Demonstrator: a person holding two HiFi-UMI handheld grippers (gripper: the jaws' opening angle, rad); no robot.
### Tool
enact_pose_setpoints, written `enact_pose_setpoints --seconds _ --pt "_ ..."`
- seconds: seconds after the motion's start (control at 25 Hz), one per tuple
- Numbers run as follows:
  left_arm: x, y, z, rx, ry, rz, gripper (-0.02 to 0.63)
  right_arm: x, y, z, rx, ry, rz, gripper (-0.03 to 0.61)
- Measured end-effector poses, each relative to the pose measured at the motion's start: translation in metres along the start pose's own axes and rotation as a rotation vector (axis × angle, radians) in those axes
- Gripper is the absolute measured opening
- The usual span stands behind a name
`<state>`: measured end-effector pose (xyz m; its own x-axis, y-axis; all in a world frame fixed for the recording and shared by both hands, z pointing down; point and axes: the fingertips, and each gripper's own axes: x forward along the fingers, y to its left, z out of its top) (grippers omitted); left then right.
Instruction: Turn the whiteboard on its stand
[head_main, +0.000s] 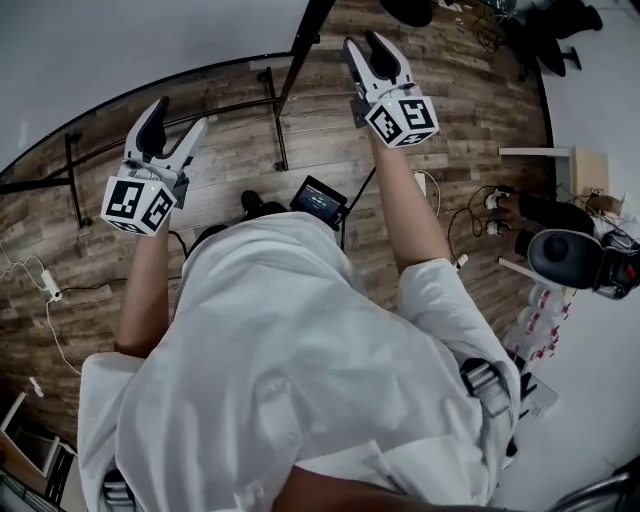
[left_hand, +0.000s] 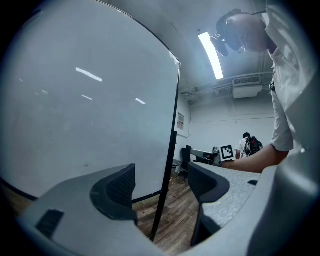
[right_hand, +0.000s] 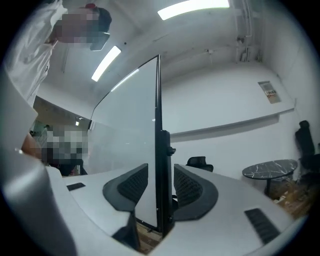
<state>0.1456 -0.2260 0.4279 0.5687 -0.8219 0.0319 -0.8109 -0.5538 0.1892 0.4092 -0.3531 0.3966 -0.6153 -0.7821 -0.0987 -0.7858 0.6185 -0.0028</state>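
The whiteboard (head_main: 120, 50) stands upright ahead of me, white with a thin black rim; its face fills the left gripper view (left_hand: 75, 100). Its right edge meets the black stand post (head_main: 300, 45), where a small knob (right_hand: 171, 150) shows. My right gripper (head_main: 365, 42) hangs just right of that post, jaws partly open and empty; the post (right_hand: 162, 200) lies in line between and beyond them. My left gripper (head_main: 178, 118) is open and empty before the board's lower part, with the post (left_hand: 167, 175) seen past its jaws.
The stand's black feet (head_main: 277, 120) cross the wood floor below the board. A small screen device (head_main: 320, 200) and cables lie by my feet, and a power strip (head_main: 50, 285) is at the left. A person's arm (head_main: 545, 212) reaches in at the right. A round dark table (right_hand: 270, 172) stands further off.
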Motion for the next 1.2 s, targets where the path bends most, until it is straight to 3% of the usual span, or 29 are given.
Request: enact_pose_setpoints --seconds 0.24,0.52,0.76,1.04,1.2 --pt "-0.044 0.002 0.006 0.001 -0.043 0.006 0.336 -0.046 0.071 0.021 -0.045 0.009 -0.098 0.088" --pt "-0.127 0.0 0.017 -0.002 -0.096 0.027 0.327 -0.081 0.177 0.018 -0.026 0.08 -0.034 0.005" --pt "-0.19 0.006 -0.002 -0.024 -0.1 0.069 0.302 -0.106 0.26 0.016 -0.051 0.073 -0.012 -0.002" --pt "-0.244 -0.007 -0.014 0.009 -0.126 0.088 0.17 -0.137 0.303 0.011 -0.066 0.086 -0.012 -0.003" --pt "-0.268 -0.009 -0.012 0.058 -0.161 0.159 0.012 -0.154 0.308 0.012 -0.08 0.084 -0.016 -0.003"
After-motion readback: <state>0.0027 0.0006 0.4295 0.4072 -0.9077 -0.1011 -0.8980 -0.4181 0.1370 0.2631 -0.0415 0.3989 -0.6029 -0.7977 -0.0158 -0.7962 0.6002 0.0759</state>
